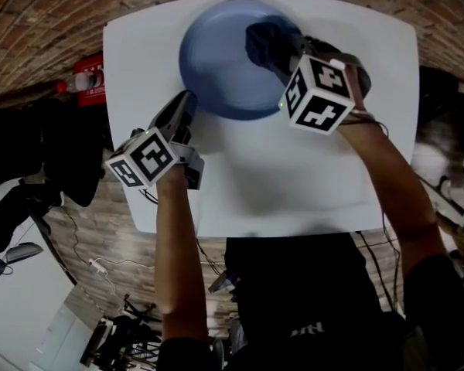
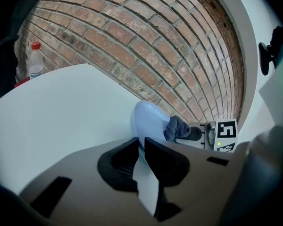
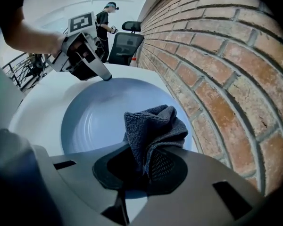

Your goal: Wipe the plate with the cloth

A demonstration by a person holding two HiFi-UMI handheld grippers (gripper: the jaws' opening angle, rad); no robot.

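Jaws of R gripper [image 3: 142, 169] pinch cloth [image 3: 153, 126] on plate [image 3: 92, 121], which sits on bench [image 1: 294, 176] w/ L gripper [image 2: 142, 168] jaws nipping its rim; risk: thin rim hold may slip under wiping pressure, plate skids twd wall [image 3: 217, 55].

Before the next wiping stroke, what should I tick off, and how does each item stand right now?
1. Dark grey microfibre cloth clamped in the right gripper: ok.
2. Cloth positioned over the round blue plate: ok.
3. Cloth pressed against the plate's surface: cannot tell.
4. Left gripper shut on the plate's rim to steady it: ok.
5. Plate within the edges of the white table: ok.
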